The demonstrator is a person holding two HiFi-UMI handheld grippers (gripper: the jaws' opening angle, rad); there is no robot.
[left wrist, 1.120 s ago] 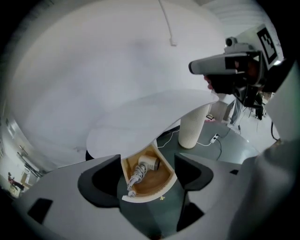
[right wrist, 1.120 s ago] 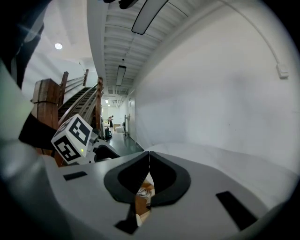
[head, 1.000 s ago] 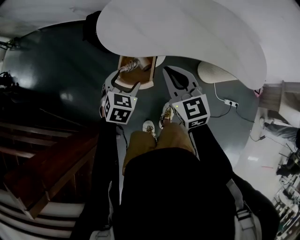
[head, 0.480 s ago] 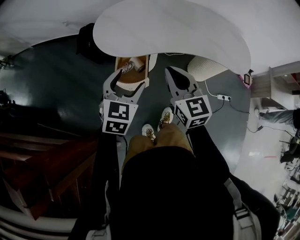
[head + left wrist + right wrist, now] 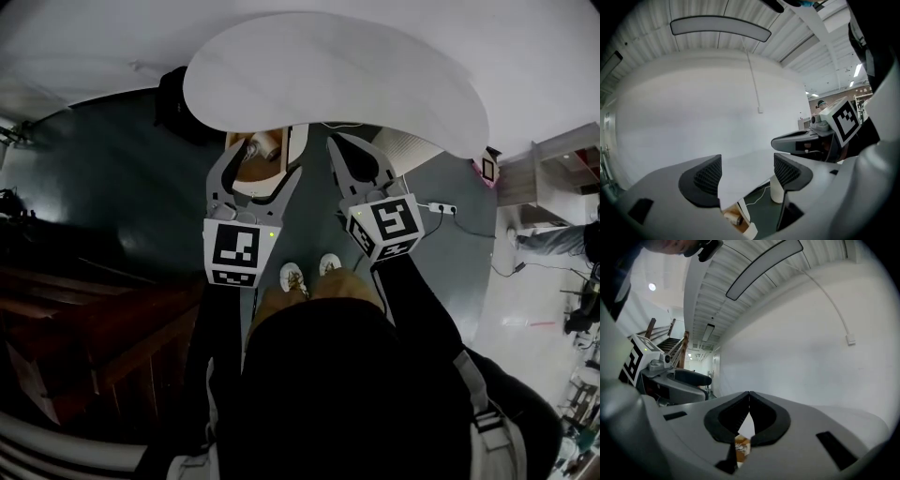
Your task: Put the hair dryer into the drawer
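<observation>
Plainly, the left gripper (image 5: 262,159) gaped empty before the open drawer (image 5: 246,175); the right gripper (image 5: 336,142), just right, was pressed together on nothing.

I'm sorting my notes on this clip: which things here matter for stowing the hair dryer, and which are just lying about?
Job: open drawer; pale thing inside it, likely the hair dryer; left claw, open; right claw, shut.
Lying about: power strip; white tub; wooden stairs.

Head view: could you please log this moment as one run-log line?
left gripper open, empty | right gripper shut, empty | drawer open under white table
</observation>
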